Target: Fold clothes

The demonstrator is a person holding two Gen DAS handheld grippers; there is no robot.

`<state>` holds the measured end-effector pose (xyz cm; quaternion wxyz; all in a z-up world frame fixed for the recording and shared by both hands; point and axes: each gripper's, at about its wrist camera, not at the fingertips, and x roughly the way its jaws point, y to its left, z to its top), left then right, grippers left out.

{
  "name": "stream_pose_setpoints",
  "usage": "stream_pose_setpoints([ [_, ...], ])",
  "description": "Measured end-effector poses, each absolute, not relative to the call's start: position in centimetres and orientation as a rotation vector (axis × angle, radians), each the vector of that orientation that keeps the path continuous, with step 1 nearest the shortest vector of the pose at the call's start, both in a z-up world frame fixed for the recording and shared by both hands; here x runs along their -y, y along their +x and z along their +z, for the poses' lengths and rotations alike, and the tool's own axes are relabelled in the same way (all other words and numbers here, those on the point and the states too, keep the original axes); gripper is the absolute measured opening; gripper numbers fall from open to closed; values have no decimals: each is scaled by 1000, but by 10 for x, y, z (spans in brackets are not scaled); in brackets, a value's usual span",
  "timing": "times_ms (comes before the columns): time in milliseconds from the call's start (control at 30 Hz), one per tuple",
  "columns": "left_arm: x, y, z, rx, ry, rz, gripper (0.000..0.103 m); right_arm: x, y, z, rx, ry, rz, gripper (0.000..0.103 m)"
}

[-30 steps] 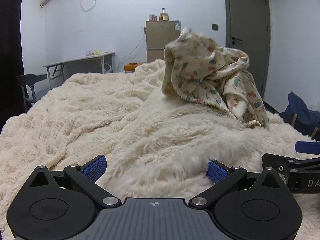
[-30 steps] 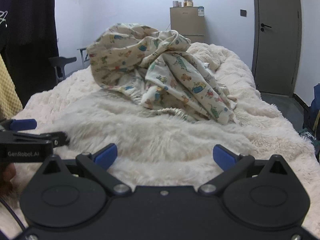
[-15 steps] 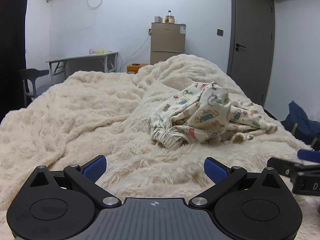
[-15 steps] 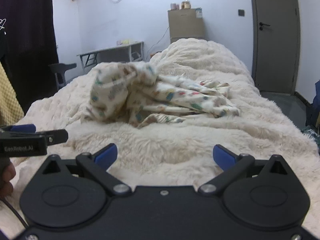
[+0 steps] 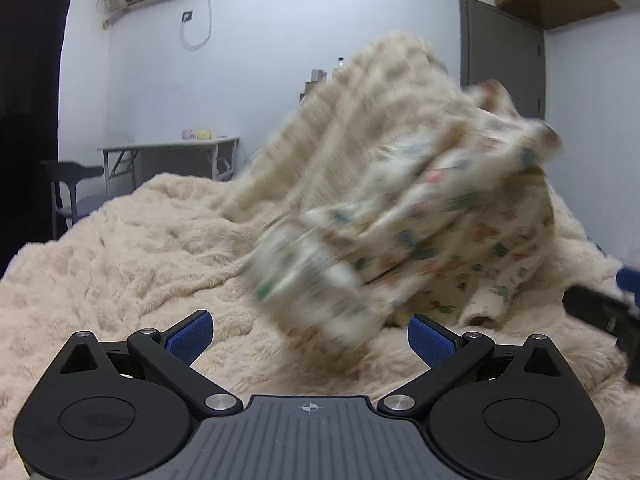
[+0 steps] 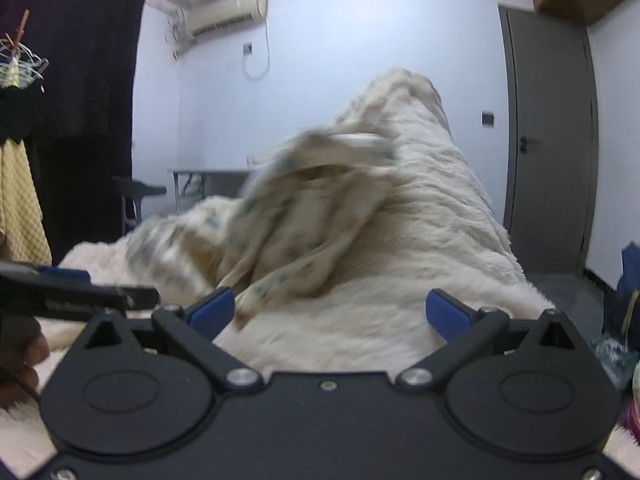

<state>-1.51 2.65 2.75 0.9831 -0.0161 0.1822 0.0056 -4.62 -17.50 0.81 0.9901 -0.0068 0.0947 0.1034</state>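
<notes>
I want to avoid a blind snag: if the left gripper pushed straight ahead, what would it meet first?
Probably the printed garment, bunched and blurred on the fluffy blanket just ahead of the open left gripper; depth unclear.

bed (image 5: 120,248): cream fluffy blanket, rumpled, heaped high at far right
on it: printed garment (image 5: 440,216), blurred, near-right, just past gripper tips
</notes>
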Motion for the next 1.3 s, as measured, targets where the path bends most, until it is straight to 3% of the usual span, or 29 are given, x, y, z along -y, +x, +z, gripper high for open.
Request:
stream_pose_setpoints([
  [200, -32, -1, 21, -407, -64, 20, 103, 175, -46, 9, -185, -34, 214, 103],
  [700, -31, 4, 10, -477, -69, 36, 103, 160, 2, 5, -453, -43, 266, 103],
  [1067, -38, -3, 15, -451, -88, 65, 103, 97, 109, 62, -658, -199, 472, 103],
  [1300, -52, -13, 21, -405, -56, 124, 103, 6, 155, 29, -779, -292, 618, 74],
])
